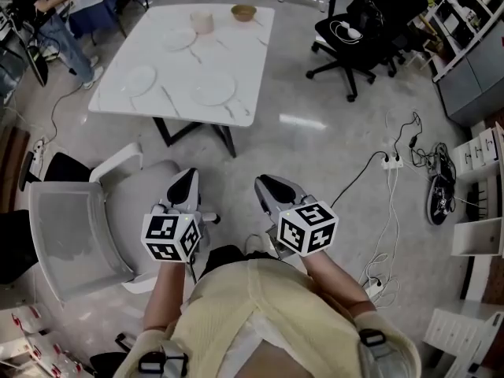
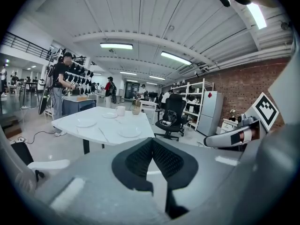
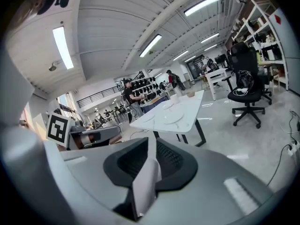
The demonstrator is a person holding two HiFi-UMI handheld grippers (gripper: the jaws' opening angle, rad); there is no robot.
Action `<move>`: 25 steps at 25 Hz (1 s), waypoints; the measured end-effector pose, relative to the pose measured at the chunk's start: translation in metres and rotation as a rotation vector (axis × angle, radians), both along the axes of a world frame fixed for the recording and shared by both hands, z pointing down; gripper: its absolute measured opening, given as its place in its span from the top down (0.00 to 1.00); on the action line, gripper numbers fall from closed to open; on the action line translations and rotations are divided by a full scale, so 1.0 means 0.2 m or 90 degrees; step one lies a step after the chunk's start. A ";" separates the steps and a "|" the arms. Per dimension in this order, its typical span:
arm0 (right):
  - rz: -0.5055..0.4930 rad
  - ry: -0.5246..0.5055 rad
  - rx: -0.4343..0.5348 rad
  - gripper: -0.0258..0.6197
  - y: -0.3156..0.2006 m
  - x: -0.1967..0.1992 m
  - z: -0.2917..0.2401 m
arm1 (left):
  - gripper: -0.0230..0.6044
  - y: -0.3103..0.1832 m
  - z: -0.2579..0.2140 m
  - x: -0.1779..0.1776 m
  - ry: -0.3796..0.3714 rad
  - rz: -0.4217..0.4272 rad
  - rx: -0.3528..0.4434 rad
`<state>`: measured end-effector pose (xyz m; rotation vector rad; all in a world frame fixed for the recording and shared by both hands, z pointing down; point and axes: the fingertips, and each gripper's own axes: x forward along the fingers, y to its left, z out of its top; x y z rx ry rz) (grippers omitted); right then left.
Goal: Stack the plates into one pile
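I judge the step in hand to be the approach, with no stacking begun: the table (image 1: 236,53) stands well ahead of me across open floor, and both tools hang in front of my body, far short of it. The left gripper (image 1: 185,181) has its fingers pressed fully together with nothing between them. The right gripper (image 1: 268,186) shows only a thin slit between its fingers, and that slit is empty too. All three plates are on the table top, lying flat and each on its own: the near plate (image 1: 214,89) sits close to the edge facing me, the left plate (image 1: 139,79) lies toward the table's left side, and the far plate (image 1: 179,38) is further back, just beside a cup (image 1: 202,22), with a bowl (image 1: 243,12) at the far end. They look white, shallow and thin-rimmed, pale against the marbled white top, so their edges are hard to pick out from here. Next, I think, I must close the distance to the table, spread one pair of fingers wide, and come in low at a plate's rim to pinch it and lift it onto another.
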<state>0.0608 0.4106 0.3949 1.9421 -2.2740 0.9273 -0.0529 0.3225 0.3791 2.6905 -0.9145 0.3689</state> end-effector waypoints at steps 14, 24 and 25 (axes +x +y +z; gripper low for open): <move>-0.043 -0.117 -0.009 0.77 -0.33 0.06 0.04 | 0.96 -0.29 0.09 0.01 -0.029 -0.036 0.004; -0.023 -0.117 -0.048 0.77 -0.75 0.23 0.11 | 0.95 -0.74 0.17 0.17 -0.026 -0.024 -0.020; -0.022 -0.116 -0.053 0.77 -0.80 0.25 0.12 | 0.95 -0.79 0.18 0.18 -0.027 -0.024 -0.026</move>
